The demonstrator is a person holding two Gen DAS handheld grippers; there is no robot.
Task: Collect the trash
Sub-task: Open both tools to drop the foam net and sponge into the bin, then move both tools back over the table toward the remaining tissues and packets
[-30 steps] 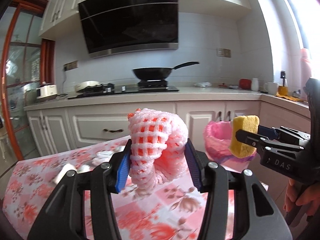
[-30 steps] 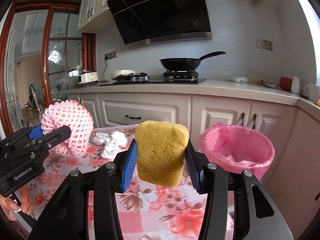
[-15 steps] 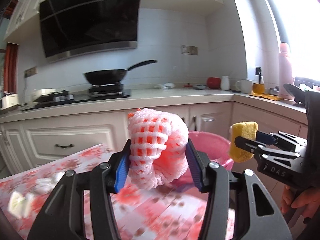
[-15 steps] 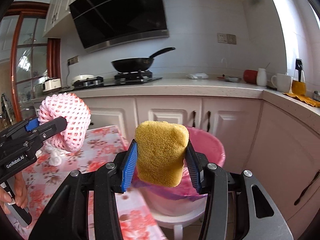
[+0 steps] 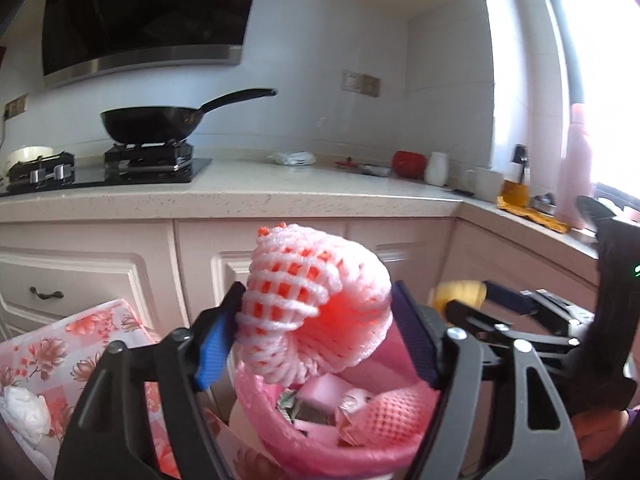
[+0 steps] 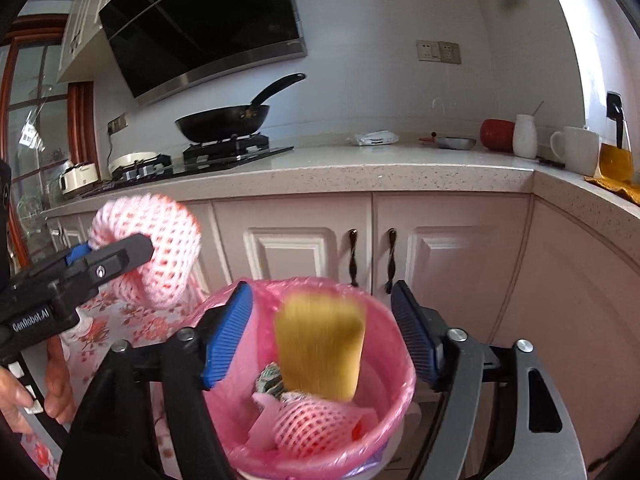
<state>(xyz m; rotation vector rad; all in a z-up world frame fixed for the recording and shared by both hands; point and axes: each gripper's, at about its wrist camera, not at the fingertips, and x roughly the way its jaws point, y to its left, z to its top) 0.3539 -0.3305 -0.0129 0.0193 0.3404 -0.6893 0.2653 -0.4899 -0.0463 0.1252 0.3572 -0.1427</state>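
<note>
Release is the step in hand, above the pink-lined bin (image 6: 320, 360). The jaws of the right gripper (image 6: 322, 334) have just been opening and now stand wide; the yellow sponge (image 6: 320, 346) is seen blurred between them, clear of both blue pads and apparently falling into the bin, where a pink foam sleeve (image 6: 316, 424) and other scraps already lie. At about ten o'clock from it, the left gripper (image 5: 316, 334) has likewise just been opening its jaws. The pink foam net (image 5: 316, 308) is seen between them above the bin rim; whether the pads are pressed on it cannot be told. Next, the net is judged to need shaking free, and both grippers are to be returned to the flowered tabletop (image 5: 92, 344), where a crumpled white tissue (image 5: 24, 412) is left at eight o'clock.
</note>
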